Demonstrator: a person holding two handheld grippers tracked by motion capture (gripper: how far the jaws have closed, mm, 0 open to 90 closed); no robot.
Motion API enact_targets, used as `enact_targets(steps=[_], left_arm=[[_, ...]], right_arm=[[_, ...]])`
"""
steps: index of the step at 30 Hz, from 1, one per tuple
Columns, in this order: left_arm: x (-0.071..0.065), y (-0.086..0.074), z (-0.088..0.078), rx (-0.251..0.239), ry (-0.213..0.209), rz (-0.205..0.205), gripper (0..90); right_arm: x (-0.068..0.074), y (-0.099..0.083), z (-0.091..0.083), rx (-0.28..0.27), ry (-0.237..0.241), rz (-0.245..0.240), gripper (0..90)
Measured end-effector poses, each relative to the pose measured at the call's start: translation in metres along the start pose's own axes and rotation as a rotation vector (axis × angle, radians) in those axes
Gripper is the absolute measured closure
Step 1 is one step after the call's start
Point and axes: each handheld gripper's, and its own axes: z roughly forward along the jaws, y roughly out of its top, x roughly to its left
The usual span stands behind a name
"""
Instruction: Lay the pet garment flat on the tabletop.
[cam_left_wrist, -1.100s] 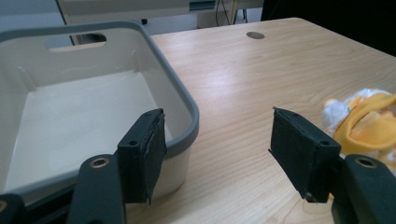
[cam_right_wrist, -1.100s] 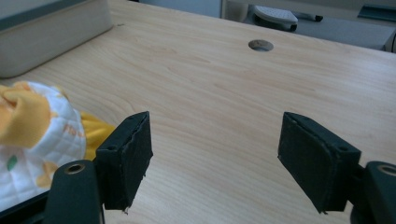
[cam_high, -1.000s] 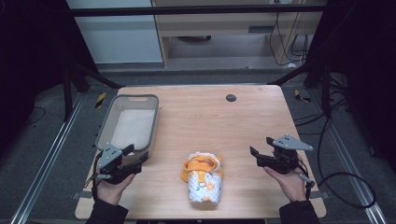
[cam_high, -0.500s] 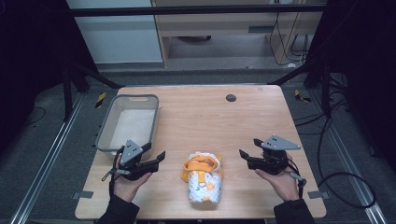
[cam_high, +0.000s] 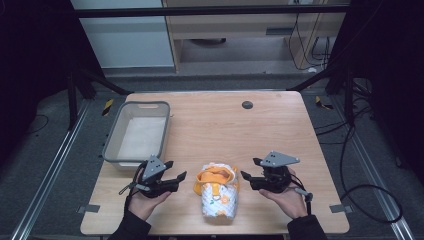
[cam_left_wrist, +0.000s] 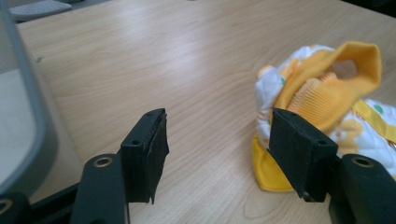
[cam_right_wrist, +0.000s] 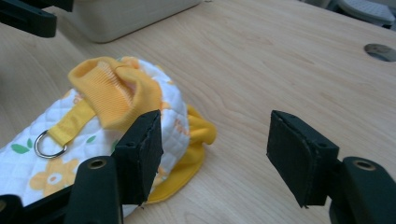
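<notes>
At the near edge of the wooden table (cam_high: 280, 120), my two grippers close in from either side on a small quilted garment (cam_high: 217, 192), white with orange flowers and a yellow ribbed collar, lying crumpled between them. My left gripper (cam_high: 176, 178) stands with its jaws wide apart and nothing between them, just beside the garment's collar end; my right gripper (cam_high: 248, 177) is likewise apart from the cloth, its jaws having just been narrowing with only bare table between them. To take hold well, I judge each gripper should come in low along the wood and bite a doubled fold at the yellow hem rather than the puffed quilting, which would likely slip, and stay clear of the metal ring (cam_right_wrist: 48, 143) on the strap. Beyond the garment on its left stands a grey plastic basin (cam_high: 112, 145), its rim touching nothing; a round cable hole (cam_high: 247, 105) sits in the table beyond the garment, well apart. Around the table, dark frame rails, loose cables on a grey floor and a pale cabinet.
</notes>
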Motion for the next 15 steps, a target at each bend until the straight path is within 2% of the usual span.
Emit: enact_targets(steps=[6,15], left_arm=[[-0.011,-0.003,0.011,0.047,-0.036,0.043,37.6],[-0.019,-0.006,0.023,0.095,-0.059,0.087,38.8]], right_arm=[[0.01,-0.001,0.01,0.026,0.044,-0.04,38.1],[0.018,-0.006,0.024,0.07,0.092,-0.056,41.7]])
